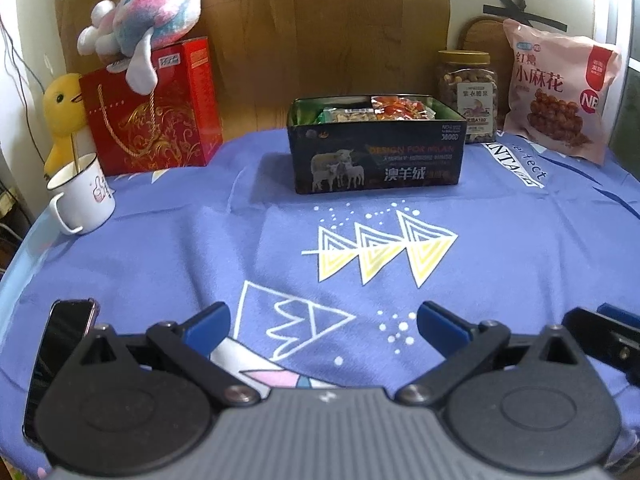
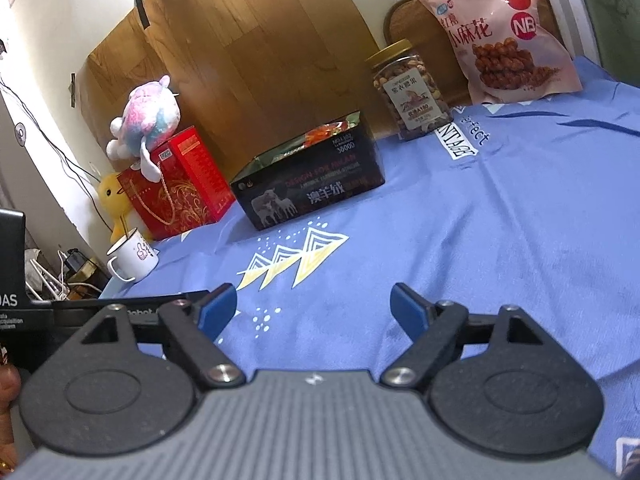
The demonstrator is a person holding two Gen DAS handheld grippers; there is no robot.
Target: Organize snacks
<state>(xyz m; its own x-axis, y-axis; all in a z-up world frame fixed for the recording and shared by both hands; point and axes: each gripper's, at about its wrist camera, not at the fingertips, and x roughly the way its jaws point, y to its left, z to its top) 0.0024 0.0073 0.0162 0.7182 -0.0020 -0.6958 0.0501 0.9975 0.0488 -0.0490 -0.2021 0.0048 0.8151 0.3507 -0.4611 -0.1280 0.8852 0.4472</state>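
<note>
Snack packets packed inside open black tin on blue cloth. Nut jar just beside pink snack bag. Left gripper and right gripper both spread wide, empty.

Right claw spread empty above tablecloth, snack tin beyond

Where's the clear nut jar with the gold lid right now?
The clear plastic nut jar with the gold lid stands at the table's far right, between the dark open tin box of snacks and the pink snack bag.
</note>
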